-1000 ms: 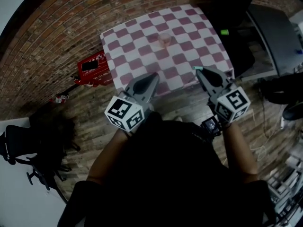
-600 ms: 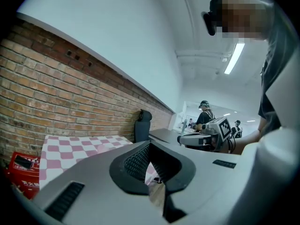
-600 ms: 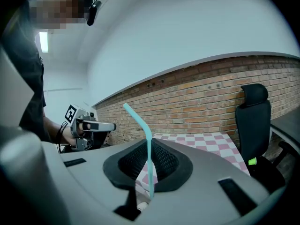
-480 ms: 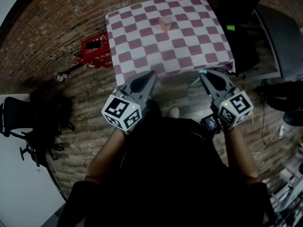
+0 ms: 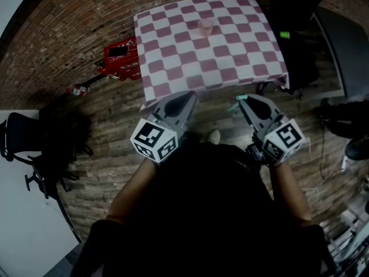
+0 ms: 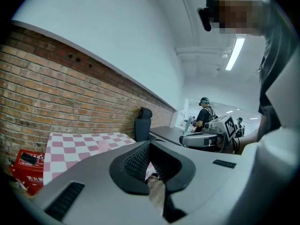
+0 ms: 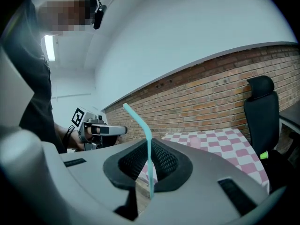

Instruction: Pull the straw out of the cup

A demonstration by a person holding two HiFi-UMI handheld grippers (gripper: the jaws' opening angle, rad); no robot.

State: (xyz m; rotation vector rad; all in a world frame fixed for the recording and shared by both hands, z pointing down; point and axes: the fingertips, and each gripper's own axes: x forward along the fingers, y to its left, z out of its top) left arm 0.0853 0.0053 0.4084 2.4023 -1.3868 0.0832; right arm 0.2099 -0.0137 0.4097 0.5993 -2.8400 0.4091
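Observation:
A pale pink cup (image 5: 206, 26) stands near the far side of the table with the pink-and-white checked cloth (image 5: 173, 62); in the right gripper view the cup (image 7: 195, 142) shows faintly. A teal bent straw (image 7: 148, 153) stands upright between the jaws of my right gripper (image 7: 150, 170), which is shut on it. In the head view the right gripper (image 5: 243, 100) is off the table's near edge with the straw (image 5: 234, 105) at its tip. My left gripper (image 5: 188, 98) is beside it, short of the table edge; its jaws (image 6: 150, 161) are shut with nothing in them.
A red crate (image 5: 120, 58) lies on the wooden floor left of the table. A black office chair (image 5: 294, 33) and a dark desk (image 5: 340, 45) stand to the right, another chair (image 5: 23, 149) at far left. A brick wall (image 5: 69, 22) runs behind.
The table and cup have slid up and away in the head view, so both grippers are now farther back from the table edge. The straw stays in the right gripper.

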